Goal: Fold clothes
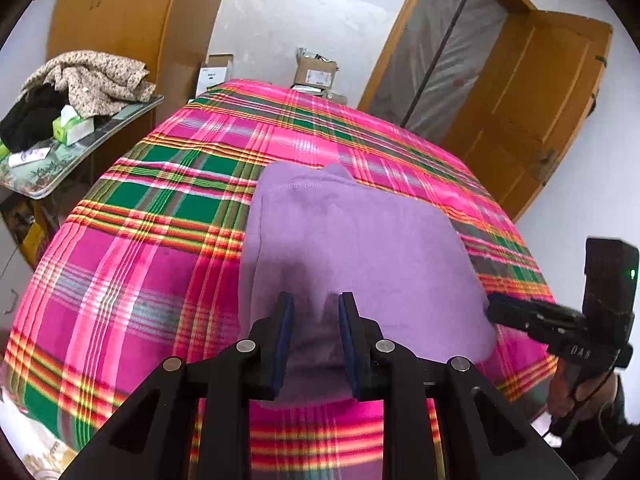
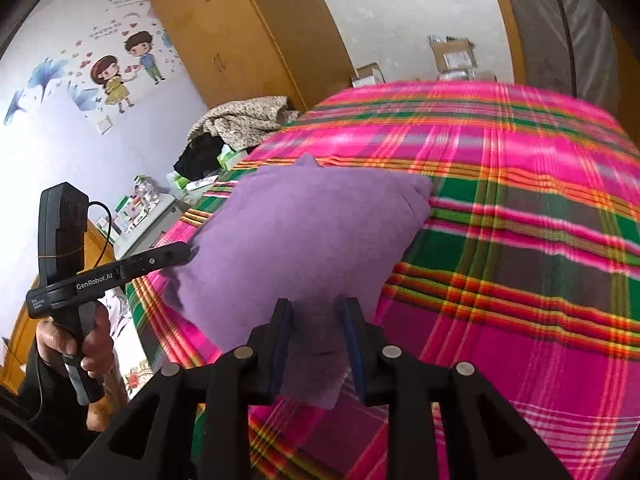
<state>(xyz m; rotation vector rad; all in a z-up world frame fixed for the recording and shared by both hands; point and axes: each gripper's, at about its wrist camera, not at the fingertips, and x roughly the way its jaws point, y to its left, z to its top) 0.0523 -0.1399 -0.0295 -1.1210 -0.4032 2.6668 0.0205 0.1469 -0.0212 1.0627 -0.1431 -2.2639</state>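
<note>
Two tongs, left tongs (image 1: 316, 308) and right tongs (image 2: 319, 312), each pinching purple garment (image 1: 360, 240), "GenRobot.AI" on left.

Home bedroom, we'd say.
We see a bed under a plaid blanket (image 1: 168, 216), wooden wardrobe (image 2: 240, 36), cartoon wall stickers (image 2: 120, 68), a door (image 1: 536, 104), side table (image 1: 48, 176) piled with clothes (image 1: 96, 76).
</note>
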